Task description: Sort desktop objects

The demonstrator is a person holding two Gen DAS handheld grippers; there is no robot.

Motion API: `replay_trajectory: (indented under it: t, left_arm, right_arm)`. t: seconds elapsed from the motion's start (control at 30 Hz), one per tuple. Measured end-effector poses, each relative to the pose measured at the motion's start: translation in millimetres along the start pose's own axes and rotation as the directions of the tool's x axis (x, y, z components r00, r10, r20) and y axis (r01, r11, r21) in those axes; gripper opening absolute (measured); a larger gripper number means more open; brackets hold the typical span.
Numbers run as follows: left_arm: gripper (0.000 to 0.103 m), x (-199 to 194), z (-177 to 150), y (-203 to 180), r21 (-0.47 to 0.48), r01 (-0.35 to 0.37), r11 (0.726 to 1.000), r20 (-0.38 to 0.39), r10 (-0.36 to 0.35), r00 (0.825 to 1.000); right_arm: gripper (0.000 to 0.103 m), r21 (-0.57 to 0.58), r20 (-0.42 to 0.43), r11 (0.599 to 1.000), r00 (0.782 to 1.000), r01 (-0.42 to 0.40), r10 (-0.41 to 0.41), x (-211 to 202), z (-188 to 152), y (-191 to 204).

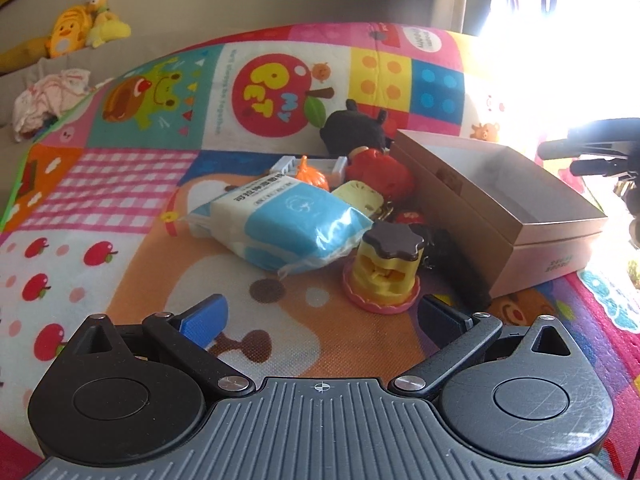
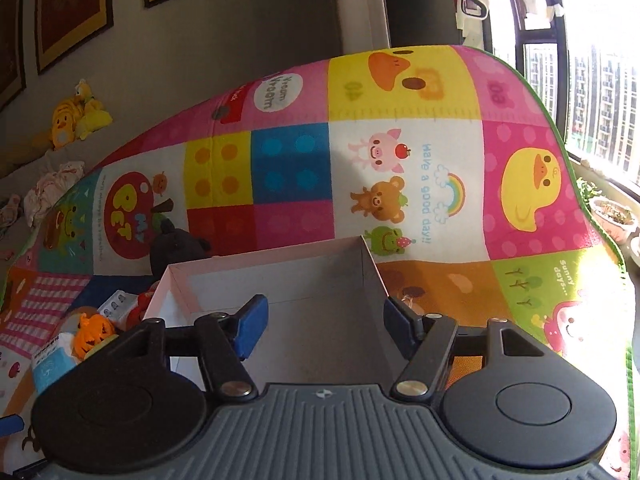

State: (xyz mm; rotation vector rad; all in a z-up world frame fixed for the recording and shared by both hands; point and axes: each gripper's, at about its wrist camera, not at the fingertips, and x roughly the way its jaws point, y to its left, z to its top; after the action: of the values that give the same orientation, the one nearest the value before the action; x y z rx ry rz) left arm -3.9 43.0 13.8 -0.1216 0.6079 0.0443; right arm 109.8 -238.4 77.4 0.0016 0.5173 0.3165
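**Still empty-handed: pudding toy sits dead ahead of your left gripper**

Your left gripper [image 1: 320,320] has its jaws spread wide with nothing between them. Just beyond the fingertips, slightly toward the right finger, stands the yellow pudding toy [image 1: 384,272] with its dark wavy cap, upright on a pink base on the play mat [image 1: 120,184]. It is the nearest piece of the pile, and its axis runs vertically, so I judge a straight push forward with the jaws level would bracket its body from both sides.

Behind it lies the blue-and-white tissue pack [image 1: 280,220], long axis slanting from far left to near right, its near corner close to the toy or touching it. Farther back sit an orange pumpkin [image 1: 310,174], a red toy [image 1: 380,172] and a black plush [image 1: 352,128].

The open box [image 1: 500,200] rests to the right of the pile; its near left corner comes close to the pudding toy.

Your right gripper [image 2: 322,330] hovers over that box [image 2: 280,280], jaws partly apart and holding nothing, with the bare box floor showing between its blue pads [image 2: 252,328]. It is well away from the pile, so the left hand is the nearer one for the next pick. Mind the tissue pack's corner as you close.
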Motion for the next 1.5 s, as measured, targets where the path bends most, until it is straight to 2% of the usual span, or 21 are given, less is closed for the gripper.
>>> replay_trajectory:
  t: [0.07,0.17,0.27,0.37,0.6,0.73,0.9,0.97,1.0,1.1,1.13,1.2,1.3,1.33,1.4,1.47,1.5]
  left_arm:
    - [0.103,0.7,1.6,3.4,-0.02,-0.012,1.0,0.005,0.012,1.0]
    - [0.103,0.8,4.6,4.1,-0.026,-0.017,1.0,0.014,0.018,1.0]
    - [0.103,-2.5,5.8,-0.9,-0.004,0.0,1.0,0.024,0.0,1.0]
    - [0.103,-4.6,6.3,-6.3,0.011,0.001,1.0,0.028,-0.002,1.0]
    - [0.103,-6.9,5.6,-3.4,-0.003,-0.016,1.0,0.032,0.016,0.999]
    - [0.103,-5.6,2.6,-0.1,-0.014,-0.029,0.999,0.023,0.029,0.999]
    - [0.103,0.0,-1.3,7.4,-0.049,-0.042,0.998,-0.007,0.041,0.999]
    - [0.103,-0.8,-1.2,7.7,-0.053,-0.044,0.998,-0.002,0.044,0.999]
    - [0.103,-0.9,-1.4,7.3,-0.052,-0.045,0.998,-0.003,0.045,0.999]
    - [0.103,-1.5,-1.5,7.4,-0.051,-0.049,0.997,-0.003,0.049,0.999]
    - [0.103,-1.4,-1.8,7.0,-0.049,-0.052,0.997,-0.004,0.051,0.999]
    - [0.103,-0.9,-2.3,5.3,-0.041,-0.057,0.998,-0.007,0.057,0.998]
    - [0.103,0.5,-2.5,2.0,-0.026,-0.066,0.997,-0.012,0.066,0.998]
    - [0.103,1.1,-2.3,0.0,-0.019,-0.07,0.997,-0.013,0.07,0.997]
    - [0.103,1.4,-2.3,-2.6,-0.01,-0.079,0.997,-0.013,0.078,0.997]
    - [0.103,1.4,-2.2,-5.2,-0.004,-0.082,0.997,-0.013,0.082,0.997]
    - [0.103,1.5,-2.4,-6.6,0.0,-0.08,0.997,-0.014,0.08,0.997]
  right_arm:
    - [0.063,-0.113,0.019,0.992,0.998,-0.064,0.066,-28.0,-14.7,22.7]
    - [0.053,-0.216,-0.033,0.963,0.986,-0.164,0.161,-52.6,-40.6,49.3]
    - [0.05,-0.197,-0.12,0.956,0.973,-0.218,0.197,-50.1,-59.8,58.9]
    - [0.044,-0.188,-0.177,0.963,0.971,-0.196,0.163,-32.3,-71.2,63.0]
    - [0.041,-0.15,-0.167,0.972,0.974,-0.181,0.156,9.0,-59.3,68.8]
    - [0.042,-0.068,-0.196,0.952,0.94,-0.298,0.28,8.1,-57.0,73.8]
    - [0.042,-0.089,-0.258,0.942,0.921,-0.322,0.291,12.7,-74.0,90.1]
    - [0.031,-0.092,-0.28,0.944,0.918,-0.316,0.28,16.3,-79.1,92.3]
    - [0.018,-0.094,-0.291,0.943,0.914,-0.32,0.282,15.8,-80.7,92.4]
    - [0.016,-0.127,-0.293,0.943,0.92,-0.307,0.26,3.6,-83.4,87.8]
    - [0.011,-0.148,-0.293,0.944,0.925,-0.295,0.243,-2.7,-86.1,83.0]
    - [0.009,-0.178,-0.294,0.948,0.934,-0.262,0.203,-11.9,-91.8,72.3]
    - [0.009,-0.219,-0.254,0.966,0.964,-0.138,0.08,-21.7,-97.1,47.0]
    - [0.009,-0.211,-0.247,0.971,0.967,-0.113,0.059,-22.8,-96.4,39.8]
    - [0.009,-0.136,-0.238,0.985,0.968,-0.109,0.074,-23.3,-90.0,20.0]
    - [0.013,-0.091,-0.227,0.985,0.966,-0.144,0.12,-24.8,-83.4,14.8]
    - [0.018,-0.084,-0.216,0.981,0.964,-0.176,0.155,-24.7,-78.9,18.6]
